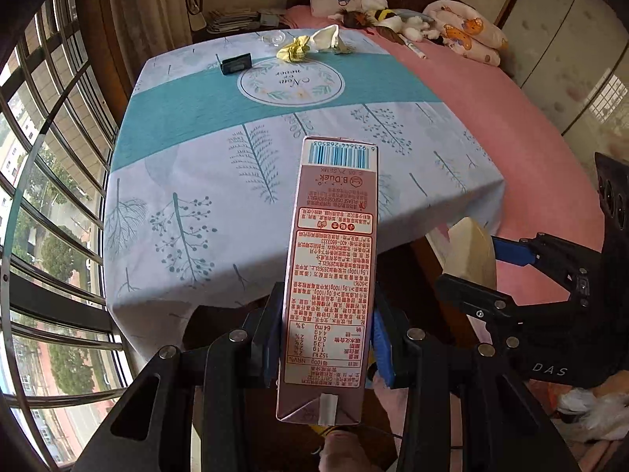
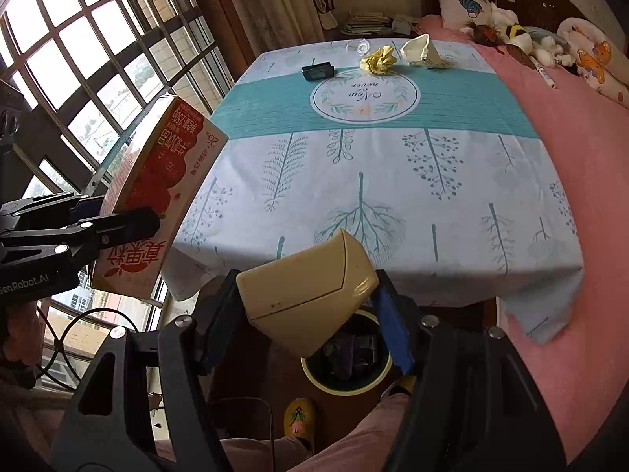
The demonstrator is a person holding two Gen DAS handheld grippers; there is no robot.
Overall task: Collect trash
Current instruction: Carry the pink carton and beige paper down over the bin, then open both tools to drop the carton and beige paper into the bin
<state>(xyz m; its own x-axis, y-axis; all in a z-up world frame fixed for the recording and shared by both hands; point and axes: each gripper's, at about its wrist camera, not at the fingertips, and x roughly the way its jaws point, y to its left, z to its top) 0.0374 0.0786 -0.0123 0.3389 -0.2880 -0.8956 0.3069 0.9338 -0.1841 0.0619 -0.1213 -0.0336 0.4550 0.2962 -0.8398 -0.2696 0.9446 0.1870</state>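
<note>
While both tongs carry a load past the tabletop edge, the drop is the danger!

With the left tongs [image 1: 328, 338] pinching the drink carton [image 1: 334, 275] low on its long body, most of that box sticks out beyond the pads, so a quick swing could lever it loose. Over on the other side, the right tongs [image 2: 310, 310] are clamped wide on the cream paper cup [image 2: 306, 287], which hangs tilted above the bin [image 2: 346, 387] on the floor; squeeze harder and it may crumple and pop out, release off-centre and it could miss the rim. Back on the tabletop [image 2: 393, 196] wait a yellow paper ball [image 2: 379, 59], a crumpled cup [image 2: 422, 53] and a small black box [image 2: 318, 70].
</note>
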